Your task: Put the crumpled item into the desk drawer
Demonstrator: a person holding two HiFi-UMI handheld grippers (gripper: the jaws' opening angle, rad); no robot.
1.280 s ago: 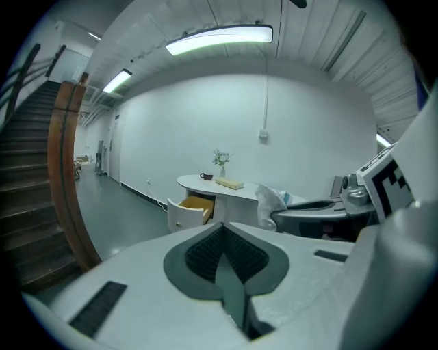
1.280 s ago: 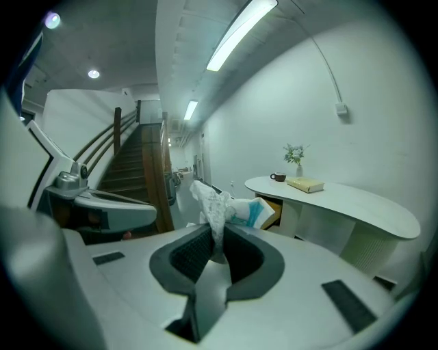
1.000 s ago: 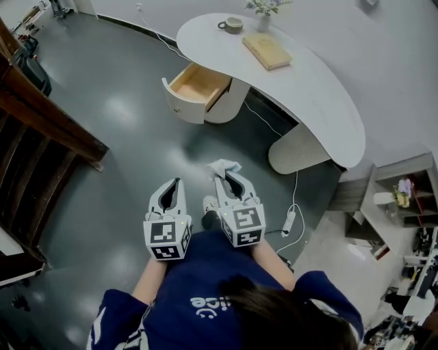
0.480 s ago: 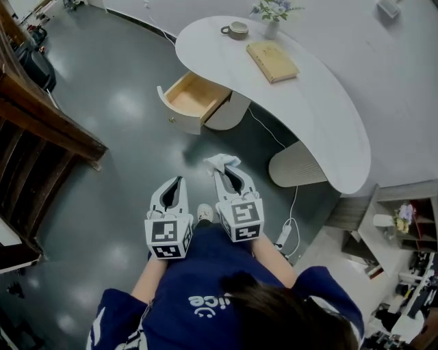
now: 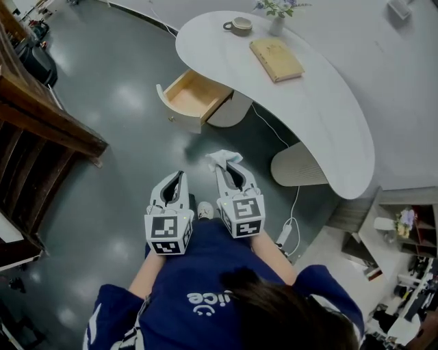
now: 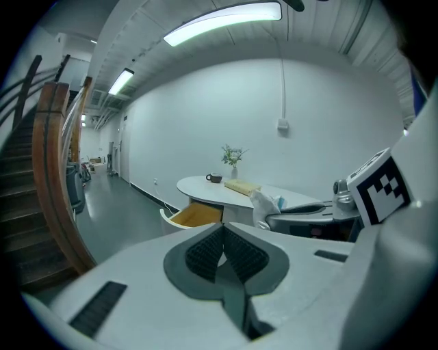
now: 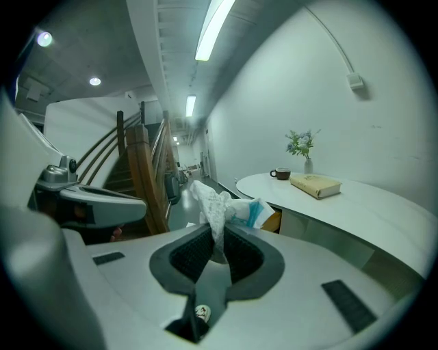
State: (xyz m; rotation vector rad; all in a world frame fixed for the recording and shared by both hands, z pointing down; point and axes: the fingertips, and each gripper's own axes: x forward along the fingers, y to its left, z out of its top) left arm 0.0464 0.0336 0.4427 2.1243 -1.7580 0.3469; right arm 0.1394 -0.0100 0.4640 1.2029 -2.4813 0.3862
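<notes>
Dark grey polished floor [image 5: 116,143] fills most of the head view, with a wooden staircase [image 5: 41,130] along the left edge and a white curved desk [image 5: 328,109] at the upper right. On the desk stand a cup [image 5: 238,26], a small vase with flowers [image 5: 277,19] and a tan book [image 5: 277,59]. The desk drawer [image 5: 191,96] is pulled out at the near left end of the desk, and its wooden inside looks bare.

The person stands on the floor and holds both grippers forward, side by side and pointed a little down. The right gripper [image 5: 222,166] has its jaws closed on the crumpled item [image 5: 224,157], a white wad with a bit of blue print which sticks out past the tips. The right gripper view shows the pads pinching its lower part. The left gripper [image 5: 179,178] has its jaws pressed together, with nothing between them.

Compared with one second ago, the drawer and the desk sit lower in the head view and the gap between the crumpled item and the drawer is smaller, so the person has come nearer to the desk. The item is still in the air, well apart from the drawer. Both grippers keep the same grip and the same place beside each other. A white cable with a plug block [image 5: 285,234] lies on the floor at the person's right
</notes>
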